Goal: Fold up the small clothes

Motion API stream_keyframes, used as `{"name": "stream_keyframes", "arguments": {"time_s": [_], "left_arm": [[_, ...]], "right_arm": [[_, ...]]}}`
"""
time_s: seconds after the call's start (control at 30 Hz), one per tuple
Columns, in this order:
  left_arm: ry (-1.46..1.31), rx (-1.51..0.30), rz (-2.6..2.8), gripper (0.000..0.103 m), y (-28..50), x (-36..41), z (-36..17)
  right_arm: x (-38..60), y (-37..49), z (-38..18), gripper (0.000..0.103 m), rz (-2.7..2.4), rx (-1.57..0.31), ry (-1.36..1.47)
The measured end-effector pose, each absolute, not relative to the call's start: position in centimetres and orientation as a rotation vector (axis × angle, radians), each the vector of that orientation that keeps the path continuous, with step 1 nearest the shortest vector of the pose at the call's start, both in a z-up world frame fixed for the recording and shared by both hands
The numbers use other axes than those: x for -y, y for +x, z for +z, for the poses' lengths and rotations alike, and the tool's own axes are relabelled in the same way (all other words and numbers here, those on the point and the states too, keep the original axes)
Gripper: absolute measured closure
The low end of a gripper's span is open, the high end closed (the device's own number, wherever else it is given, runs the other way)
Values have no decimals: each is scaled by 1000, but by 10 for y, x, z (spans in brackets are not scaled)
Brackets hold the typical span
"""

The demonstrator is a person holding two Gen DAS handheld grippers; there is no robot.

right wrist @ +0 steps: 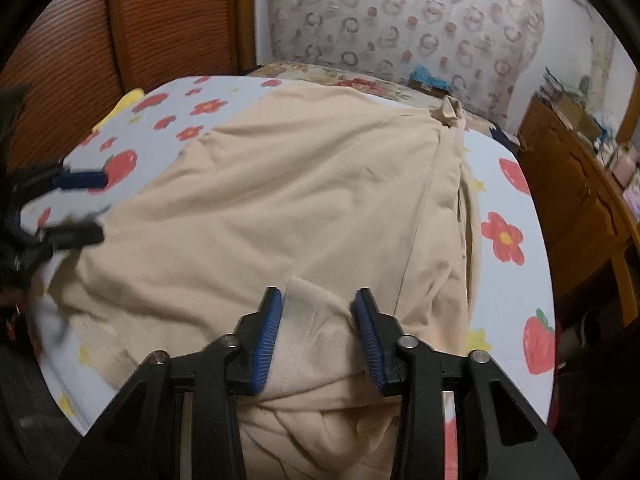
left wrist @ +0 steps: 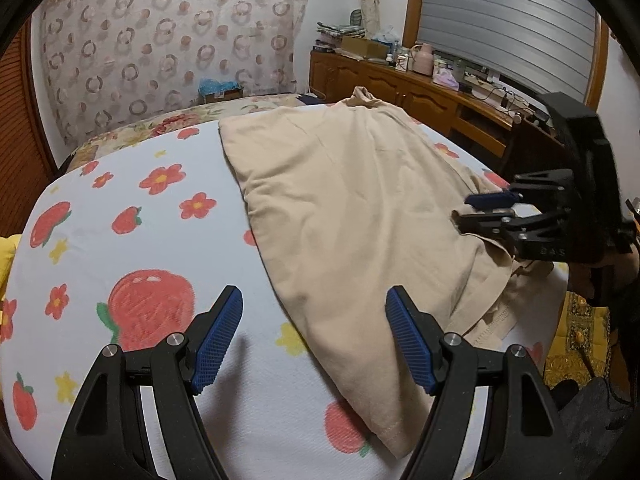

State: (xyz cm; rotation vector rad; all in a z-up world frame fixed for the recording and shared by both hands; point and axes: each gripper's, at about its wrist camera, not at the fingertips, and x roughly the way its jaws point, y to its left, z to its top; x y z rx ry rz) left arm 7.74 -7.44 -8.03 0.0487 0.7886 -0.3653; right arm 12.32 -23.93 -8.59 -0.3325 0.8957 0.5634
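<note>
A beige garment (left wrist: 352,208) lies spread on a white cloth printed with strawberries and flowers (left wrist: 120,248). My left gripper (left wrist: 316,340) is open and empty, low over the garment's near left edge. My right gripper (right wrist: 318,332) is open, its jaws standing on either side of a bunched hemmed fold of the garment (right wrist: 312,320) without pinching it. In the left wrist view the right gripper (left wrist: 486,210) sits at the garment's right edge. In the right wrist view the left gripper (right wrist: 80,204) shows blurred at the garment's left edge.
The printed cloth covers a bed with a floral sheet (left wrist: 168,124) at the far end. A patterned drape (left wrist: 160,40) hangs behind. A wooden cabinet (left wrist: 420,88) with clutter stands at the right. A wooden louvred door (right wrist: 120,20) is at the left.
</note>
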Motion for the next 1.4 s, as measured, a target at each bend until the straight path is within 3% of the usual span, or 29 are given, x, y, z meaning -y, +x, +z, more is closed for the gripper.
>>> {"name": "stream_keyframes", "arguments": {"time_s": [0.07,0.13,0.9,1.03,1.1,1.13,1.17,1.4], "left_arm": [[48,-790,-366,28,77,75,-80],[46,-790,-368,28,78,75,-80],[52,-784,-381,28,73,77,-77],[51,-782,-379,28,72,76,-77],[51,-782,-383,28,72,76,-77],[50,-783,-385,28,71,75,-76],[50,-783,-387,28,71,74,-76],[57,-806,-389,28,66,74,-80]], "right_arm": [[239,114,-80,97,571,-895,-344],[246,107,-76,99,557,-873,-360],[304,34,-28,100,428,-859,-348],[308,27,-15,95,418,-815,-325],[307,27,-12,78,420,-794,-306],[306,28,-13,63,418,-788,-299],[304,30,-15,58,417,-785,-291],[291,53,-48,58,409,-834,-229]]}}
